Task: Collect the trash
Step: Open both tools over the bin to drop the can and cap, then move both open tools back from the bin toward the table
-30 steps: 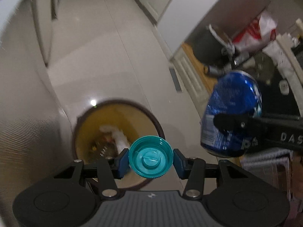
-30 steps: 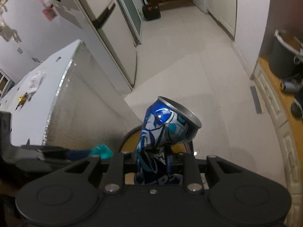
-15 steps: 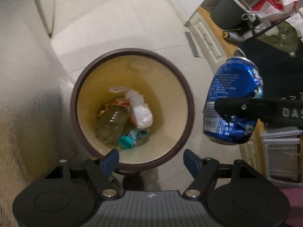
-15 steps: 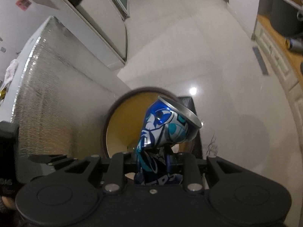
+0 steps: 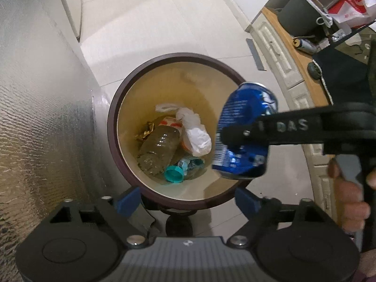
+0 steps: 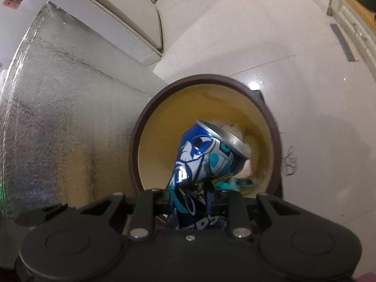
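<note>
The teal cap (image 5: 173, 174), gripped a second ago by the left gripper (image 5: 188, 198), now lies at the bin's near inner edge beside a clear plastic bottle (image 5: 158, 150) and crumpled white bag (image 5: 196, 134). The jaws are opening with nothing between them. The round bin (image 5: 112, 127), dark-rimmed with a smooth yellow wall, has been brought closer. The dented blue can (image 6: 202, 159) is clamped in the right gripper (image 6: 190, 195) above the bin's right rim. Only the left view shows a hand (image 5: 352, 202).

Crushed can (image 6: 202, 164) hides most bin (image 6: 272, 127) contents; can's lower end buried behind right gripper (image 6: 189, 195).
</note>
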A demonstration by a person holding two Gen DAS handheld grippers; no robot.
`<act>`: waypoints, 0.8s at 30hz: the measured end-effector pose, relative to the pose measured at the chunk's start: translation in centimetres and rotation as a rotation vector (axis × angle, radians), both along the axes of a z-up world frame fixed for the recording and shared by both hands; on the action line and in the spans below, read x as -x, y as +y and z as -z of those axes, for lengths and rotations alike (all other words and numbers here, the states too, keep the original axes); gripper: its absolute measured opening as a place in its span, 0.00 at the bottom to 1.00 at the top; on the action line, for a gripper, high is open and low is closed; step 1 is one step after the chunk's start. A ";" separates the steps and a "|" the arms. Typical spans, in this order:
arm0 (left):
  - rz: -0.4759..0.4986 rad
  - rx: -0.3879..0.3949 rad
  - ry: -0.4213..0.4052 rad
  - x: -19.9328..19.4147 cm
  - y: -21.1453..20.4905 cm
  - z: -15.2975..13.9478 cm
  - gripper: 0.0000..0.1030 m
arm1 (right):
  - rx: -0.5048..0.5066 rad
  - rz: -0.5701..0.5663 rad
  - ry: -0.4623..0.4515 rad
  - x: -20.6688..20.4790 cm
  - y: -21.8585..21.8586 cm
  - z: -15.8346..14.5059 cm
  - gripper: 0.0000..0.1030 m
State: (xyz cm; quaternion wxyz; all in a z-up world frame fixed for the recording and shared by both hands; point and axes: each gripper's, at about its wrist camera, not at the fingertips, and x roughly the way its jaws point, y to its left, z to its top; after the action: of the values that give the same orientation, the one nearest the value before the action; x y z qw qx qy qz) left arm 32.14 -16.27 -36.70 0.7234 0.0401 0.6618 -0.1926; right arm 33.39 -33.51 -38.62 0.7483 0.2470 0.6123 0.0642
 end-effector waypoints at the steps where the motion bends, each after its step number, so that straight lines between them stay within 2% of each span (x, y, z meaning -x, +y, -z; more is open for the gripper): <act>1: 0.002 -0.009 0.002 -0.1 -0.1 0.3 0.89 | -0.015 0.015 0.005 -0.1 0.1 0.6 0.25; 3: 0.011 -0.027 0.004 0.0 -0.1 0.6 0.93 | -0.050 0.052 0.033 -0.2 0.1 2.1 0.28; 5: 0.016 -0.032 0.001 0.0 -0.2 0.7 0.94 | -0.048 0.071 0.076 0.0 0.0 3.4 0.40; 8: 0.009 -0.024 -0.003 0.1 -0.2 0.7 0.97 | -0.021 0.066 0.099 0.7 -0.1 3.9 0.51; 10: 0.008 -0.026 -0.003 0.1 -0.2 0.7 0.97 | -0.024 0.069 0.104 1.4 -0.6 3.9 0.51; 18: -0.003 -0.025 -0.006 0.3 -0.2 -0.1 1.00 | 0.005 0.016 0.057 3.0 -2.1 0.9 0.54; 24: -0.030 -0.011 -0.022 0.2 -0.1 -2.0 1.00 | 0.038 -0.042 0.004 3.7 -2.8 -2.6 0.67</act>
State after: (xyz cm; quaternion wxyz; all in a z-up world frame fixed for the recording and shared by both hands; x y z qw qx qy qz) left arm 31.92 -16.35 -34.68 0.7331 0.0365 0.6555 -0.1777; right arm 29.74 -36.29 -36.01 0.7500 0.2200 0.6201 0.0679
